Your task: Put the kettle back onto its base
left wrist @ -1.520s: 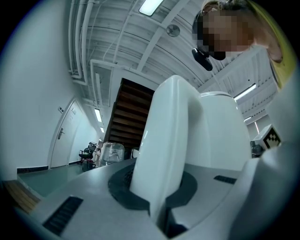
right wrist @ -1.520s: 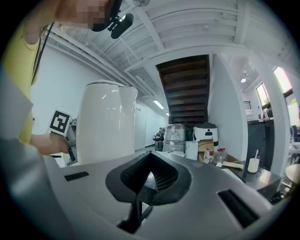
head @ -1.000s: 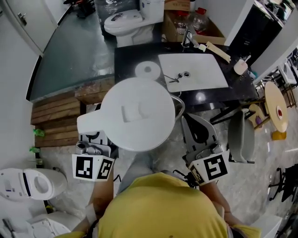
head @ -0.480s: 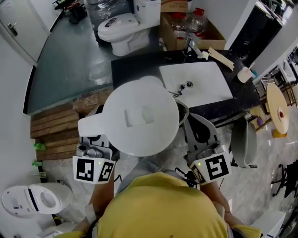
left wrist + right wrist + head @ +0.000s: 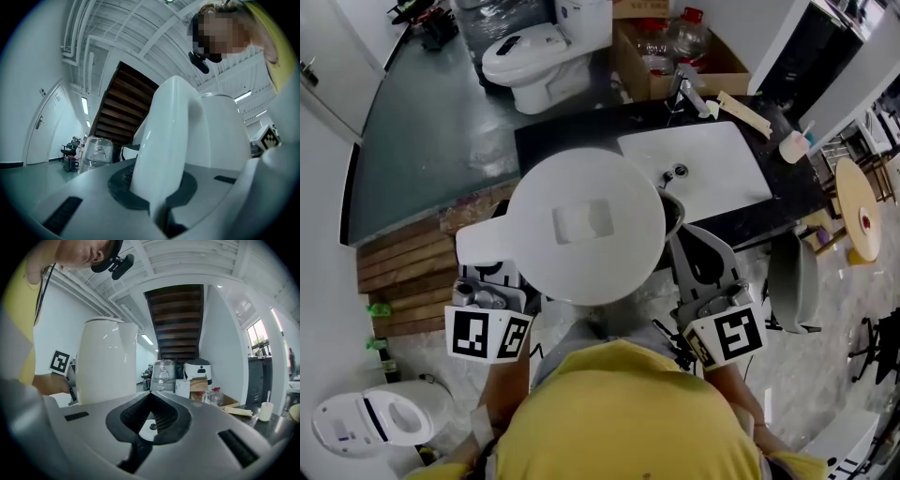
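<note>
A white electric kettle [image 5: 586, 225] hangs in the air in front of the black counter [image 5: 553, 136], seen from above with its lid up. My left gripper [image 5: 494, 270] is shut on the kettle's handle [image 5: 164, 140], which stands between the jaws of that left gripper [image 5: 161, 206]. The kettle body [image 5: 105, 362] rises at the left of the right gripper view. My right gripper [image 5: 682, 239] is beside the kettle, apart from it. In its own view the right gripper [image 5: 151, 397] is shut with nothing held. The kettle's base is hidden in the head view.
A white sink [image 5: 712, 164] with a faucet [image 5: 689, 94] is set in the counter's right half. Beyond it stand a toilet [image 5: 534, 56] and a cardboard box of bottles [image 5: 675, 42]. Wooden pallets [image 5: 398, 272] lie at the left, a grey chair [image 5: 792, 281] at the right.
Both grippers and the kettle have moved forward toward the counter. A white round disc seen on the counter a second ago is now covered by the kettle.
</note>
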Motion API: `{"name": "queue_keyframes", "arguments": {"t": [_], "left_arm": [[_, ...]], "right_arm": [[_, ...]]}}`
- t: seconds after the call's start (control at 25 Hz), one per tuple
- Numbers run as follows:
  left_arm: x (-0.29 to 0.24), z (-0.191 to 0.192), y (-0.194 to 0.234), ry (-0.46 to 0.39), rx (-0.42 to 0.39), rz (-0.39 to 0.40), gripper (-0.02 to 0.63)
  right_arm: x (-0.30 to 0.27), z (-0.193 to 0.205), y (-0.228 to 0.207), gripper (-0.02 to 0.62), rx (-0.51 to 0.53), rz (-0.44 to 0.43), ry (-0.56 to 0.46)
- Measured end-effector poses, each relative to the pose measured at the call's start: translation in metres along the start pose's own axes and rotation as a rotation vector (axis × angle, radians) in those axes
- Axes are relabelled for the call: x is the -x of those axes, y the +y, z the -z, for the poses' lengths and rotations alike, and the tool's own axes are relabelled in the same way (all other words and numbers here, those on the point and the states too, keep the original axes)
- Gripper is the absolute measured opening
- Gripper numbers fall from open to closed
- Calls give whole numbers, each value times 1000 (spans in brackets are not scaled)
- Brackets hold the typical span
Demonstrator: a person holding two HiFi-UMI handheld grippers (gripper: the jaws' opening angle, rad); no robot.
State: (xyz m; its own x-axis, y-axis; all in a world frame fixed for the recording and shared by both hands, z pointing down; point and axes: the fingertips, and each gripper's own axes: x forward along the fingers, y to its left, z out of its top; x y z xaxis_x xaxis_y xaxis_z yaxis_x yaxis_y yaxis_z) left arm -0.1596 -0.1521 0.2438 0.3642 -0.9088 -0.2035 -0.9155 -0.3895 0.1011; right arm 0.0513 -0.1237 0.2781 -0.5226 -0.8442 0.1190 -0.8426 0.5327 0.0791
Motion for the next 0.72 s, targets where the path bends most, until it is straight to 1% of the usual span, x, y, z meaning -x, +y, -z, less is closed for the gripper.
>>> {"name": "queue_keyframes", "arguments": {"t": [0.36,0.72], "left_arm": [[-25,4,2,2,5,-4,21],[-57,6,8,3,6,-24,21]], "right_arm": [[-15,0,-20,15,-17,0,2],[-38,-6,-35,15,-41,-49,8]]}}
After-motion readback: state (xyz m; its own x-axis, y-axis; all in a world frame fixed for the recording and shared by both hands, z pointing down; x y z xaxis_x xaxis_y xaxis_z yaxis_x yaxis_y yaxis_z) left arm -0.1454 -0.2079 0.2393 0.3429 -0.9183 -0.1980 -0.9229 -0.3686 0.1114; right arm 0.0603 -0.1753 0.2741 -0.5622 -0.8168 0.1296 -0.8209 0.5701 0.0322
